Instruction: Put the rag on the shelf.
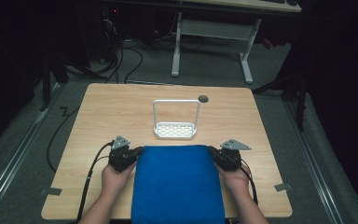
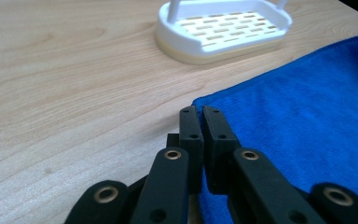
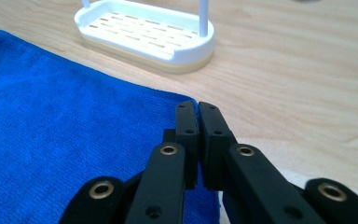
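Observation:
A blue cloth [image 1: 179, 182] lies flat on the wooden table [image 1: 102, 116], its near end hanging over the front edge. My left gripper [image 1: 137, 151] is at the cloth's far left corner, and in the left gripper view its jaws [image 2: 199, 112] are pressed together on that corner of the cloth [image 2: 307, 107]. At the far right corner my right gripper [image 1: 212, 151] is shut on the cloth's edge [image 3: 51, 116], jaws [image 3: 196, 107] meeting at the corner tip. A hand holds each gripper.
A white slotted rack [image 1: 175, 129] with a tall wire handle stands just beyond the cloth, near both grippers [image 2: 223, 28] [image 3: 144, 35]. A small dark round spot [image 1: 203, 98] lies behind it. Cables trail off the table's left side onto the floor.

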Available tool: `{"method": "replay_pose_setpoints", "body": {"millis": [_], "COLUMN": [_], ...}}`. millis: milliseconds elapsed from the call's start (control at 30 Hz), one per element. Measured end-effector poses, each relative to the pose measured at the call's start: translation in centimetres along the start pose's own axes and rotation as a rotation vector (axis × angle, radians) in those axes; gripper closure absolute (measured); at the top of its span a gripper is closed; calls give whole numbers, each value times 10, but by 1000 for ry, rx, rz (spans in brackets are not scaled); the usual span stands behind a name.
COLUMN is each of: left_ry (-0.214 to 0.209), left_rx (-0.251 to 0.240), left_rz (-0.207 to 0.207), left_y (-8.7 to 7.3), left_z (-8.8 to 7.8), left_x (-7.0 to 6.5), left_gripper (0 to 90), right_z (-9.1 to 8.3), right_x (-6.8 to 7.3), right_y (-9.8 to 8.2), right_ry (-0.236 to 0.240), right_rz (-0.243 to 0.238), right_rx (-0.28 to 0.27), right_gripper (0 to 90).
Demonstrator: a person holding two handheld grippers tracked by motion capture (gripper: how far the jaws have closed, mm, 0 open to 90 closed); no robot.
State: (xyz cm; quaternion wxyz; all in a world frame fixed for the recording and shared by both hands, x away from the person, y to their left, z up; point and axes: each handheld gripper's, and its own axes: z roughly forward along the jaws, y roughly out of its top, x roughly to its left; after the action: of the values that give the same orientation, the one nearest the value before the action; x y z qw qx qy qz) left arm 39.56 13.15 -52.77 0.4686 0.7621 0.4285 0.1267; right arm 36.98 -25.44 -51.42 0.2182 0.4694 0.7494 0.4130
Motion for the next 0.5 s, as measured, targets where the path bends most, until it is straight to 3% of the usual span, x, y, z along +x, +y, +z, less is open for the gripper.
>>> {"method": "replay_pose_setpoints", "body": {"millis": [100,233,467,500], "left_ry": [14,21,20,25], "left_rx": [-49,-89,-178,-201], "left_rz": [26,34,36,46], "left_y": [3,5,15,17], "left_z": [-8,-15,-34,-39], "left_x": [-7,-11,-21,-23], "left_gripper": [874,874,874,874], "right_z": [-7,-15,-28,-33], "right_x": [4,9,11,12], "right_y": [4,8,13,15], "right_ry": [-3,8,-12,-21], "right_rz": [-13,-29,-42,-49], "right_rx": [-44,-84,-174,-209], "right_gripper": [883,882,882,882]}}
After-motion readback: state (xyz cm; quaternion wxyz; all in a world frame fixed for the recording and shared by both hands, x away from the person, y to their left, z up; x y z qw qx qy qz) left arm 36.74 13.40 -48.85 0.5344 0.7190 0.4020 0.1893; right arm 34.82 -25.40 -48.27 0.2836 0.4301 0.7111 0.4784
